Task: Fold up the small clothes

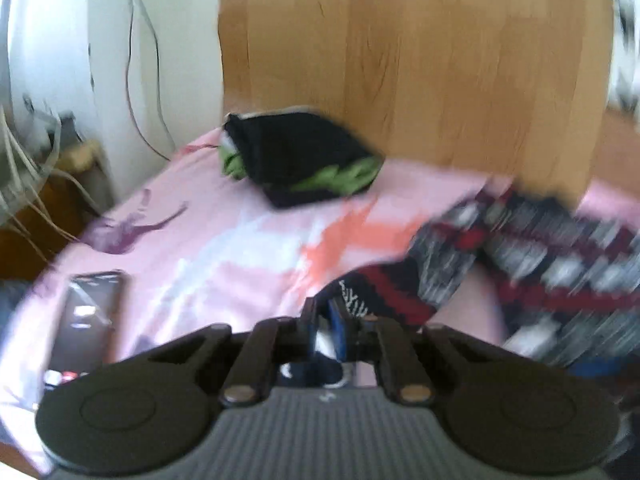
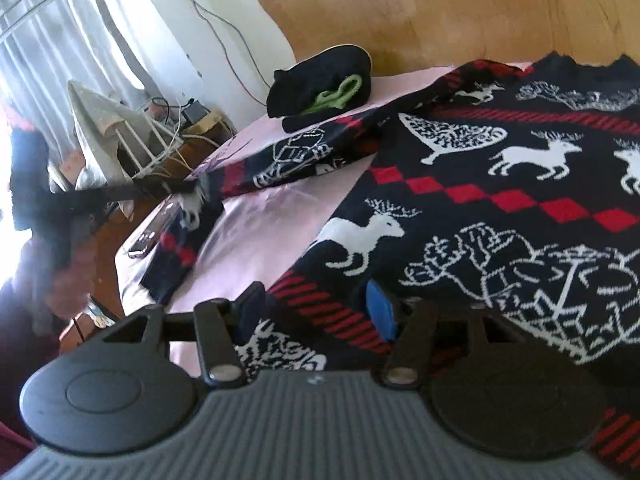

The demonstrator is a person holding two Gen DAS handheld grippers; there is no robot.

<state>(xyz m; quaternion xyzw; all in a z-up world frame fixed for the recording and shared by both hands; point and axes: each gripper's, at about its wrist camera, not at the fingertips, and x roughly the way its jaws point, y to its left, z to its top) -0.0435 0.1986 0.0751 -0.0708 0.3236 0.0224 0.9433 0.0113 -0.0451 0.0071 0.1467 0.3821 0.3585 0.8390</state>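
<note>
Your left hand-held gripper (image 1: 325,318) has its jaws together, clamped on the cuff of the sweater's sleeve (image 1: 384,296). The dark fabric with red and white pattern sits pinched between the blue pads (image 1: 335,326). From that grip the sleeve runs up and to the right in the left wrist view, blurred, toward the body of the garment.

Your right hand-held gripper (image 2: 316,312) has its jaws apart, one finger on each side of the sweater's lower hem. The right blue pad (image 2: 380,314) lies against the knit; the left finger is just beside the hem's edge, over the sheet. You cannot tell from this view whether the pads press on the fabric.

The sweater (image 2: 500,208) lies spread flat on the bed, on a pink sheet (image 2: 260,248). It is dark, with white deer and trees and a row of red diamonds. One sleeve (image 2: 296,156) stretches out to the left across the sheet, and its end hangs lifted at the left edge, where the left gripper shows dark and blurred.

A folded black and green garment (image 2: 320,84) rests at the far corner of the bed, apart from the sweater and close to the wooden headboard (image 2: 440,12). A phone (image 1: 88,320) lies face up on the sheet near the bed's left edge, close to the lifted cuff. Cables (image 2: 172,148) and a white rack stand beside the bed by the curtain.
</note>
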